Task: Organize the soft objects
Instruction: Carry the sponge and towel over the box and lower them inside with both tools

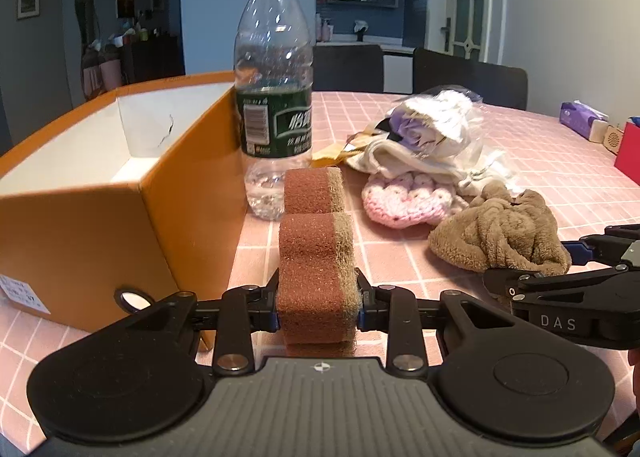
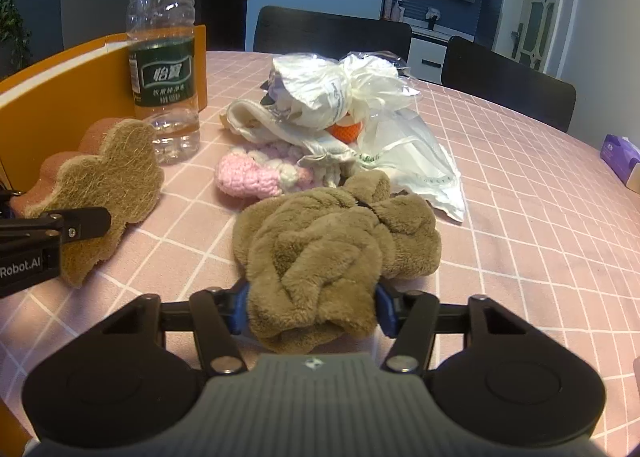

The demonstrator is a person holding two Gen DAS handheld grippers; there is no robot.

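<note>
The left gripper (image 1: 318,297) pinched a wavy-edged brown sponge (image 1: 316,241) on edge, its jaws pressed against the sponge's two flat faces. The sponge ran away from the gripper toward twelve o'clock, its far end near the foot of a clear water bottle (image 1: 274,89) with a green label and white cap. An orange box (image 1: 100,193) with a white inside stood open at ten o'clock in the left wrist view, its long side just beside the sponge and the bottle.

The right gripper (image 2: 314,307) was closed on a tan plush cloth (image 2: 332,245), bunched in folds, with the blue pads sunk into its near end. The cloth lay on the pink checked tablecloth (image 2: 520,217). In the left wrist view the same cloth sat at three o'clock, with the right gripper's black fingers reaching in from the right edge.

Beyond the cloth, toward twelve o'clock in the right wrist view, lay a pink crocheted piece (image 2: 248,173), touching or nearly touching the cloth's far edge. Behind it rose a heap of white plastic bags and fabric (image 2: 344,97), with something orange showing in the middle. A purple tissue pack (image 2: 622,155) lay at three o'clock near the table's edge. Two dark chairs (image 2: 332,31) stood on the far side of the table.
</note>
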